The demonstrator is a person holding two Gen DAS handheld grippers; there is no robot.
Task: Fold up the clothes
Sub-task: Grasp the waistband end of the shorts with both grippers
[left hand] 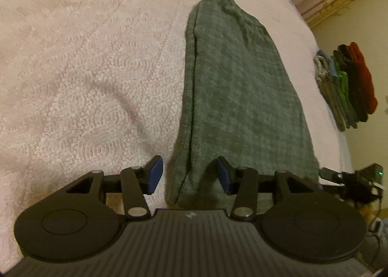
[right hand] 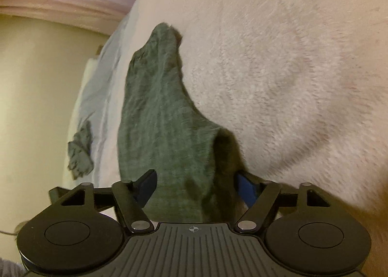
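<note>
Left wrist view: green garment (left hand: 242, 87) at twelve o'clock; both tongs, left gripper (left hand: 188, 175), right gripper (right hand: 196, 187), spread wide astride near hem, gripping nothing; clenching one layer risks crooked fold.

Left gripper (left hand: 189, 175) low over the bedspread (left hand: 84, 58), jaws spread, blue pads (left hand: 154, 174) well apart. Near end of the green garment (left hand: 242, 87) lies between the pads, its left edge inside the gap; neither pad visibly presses it. Garment folded into a long narrow strip running away from the camera, seam line down its left side, far end rumpled. Bedspread pale pink, textured with a swirl pattern, one shallow crease left of the garment. Stack (left hand: 344, 87) of folded clothes at the bed's right edge: grey, green, dark, red. Part of the right gripper (left hand: 349, 180) at lower right, just beside the garment's near right corner; its jaws unclear.
</note>
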